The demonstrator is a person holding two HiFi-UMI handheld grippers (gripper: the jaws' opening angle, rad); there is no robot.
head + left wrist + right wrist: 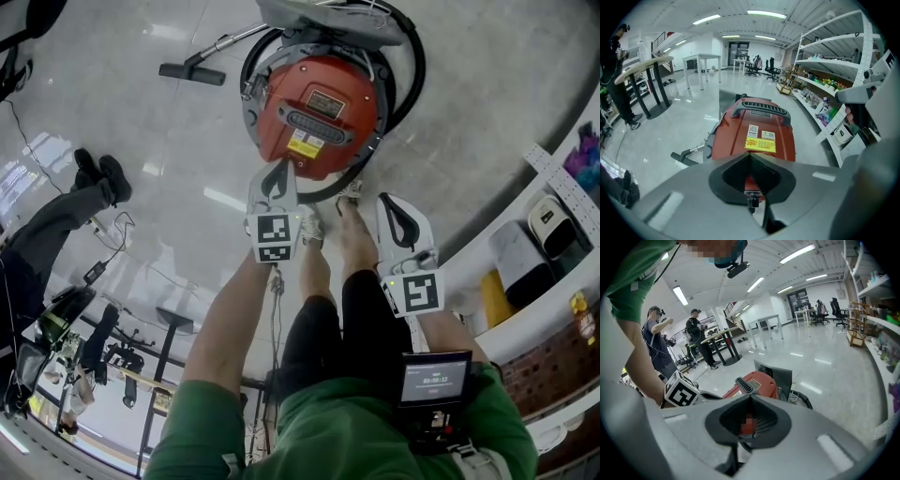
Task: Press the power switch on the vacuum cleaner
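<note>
Vacuum cleaner [319,112] stands on the floor [141,141]. I hold the left gripper [278,169] at its near rim, jaws pressed together and empty, a blunt tip for poking the switch. Right gripper [387,201] idles alongside, jaws likewise together, empty.

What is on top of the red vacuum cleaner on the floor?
On the red vacuum cleaner lie a black ribbed handle, a yellow label and two white stickers. The left gripper, jaws together, covers the near edge, so what lies there is hidden.
</note>
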